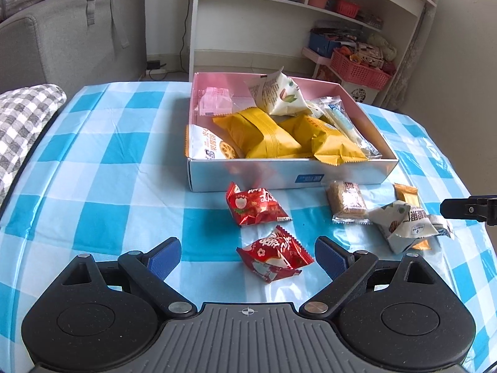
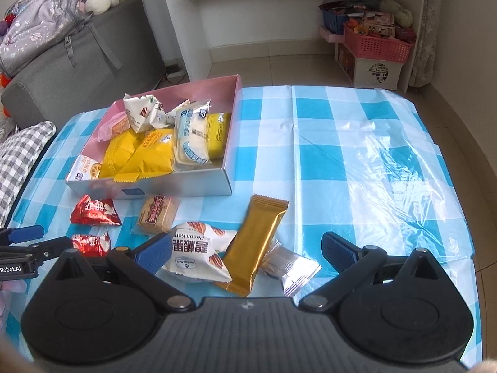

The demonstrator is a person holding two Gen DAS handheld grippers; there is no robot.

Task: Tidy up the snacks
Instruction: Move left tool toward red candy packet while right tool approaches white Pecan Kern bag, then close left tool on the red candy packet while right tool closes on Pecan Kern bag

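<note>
Red snack packets, two: one near the front wall of the box, other on the blue-checked bench between the wide-open left tongs, not touched by the pads. More to the right, white pecan packet and gold bar lying between the wide-open right tongs, holding nothing.

A shallow box, pink inside, sits on the checked cloth, full of yellow and white packets. At its 6 o'clock lie two red packets, a brown biscuit bar, a white pecan pouch and a gold bar leaning across it.
</note>
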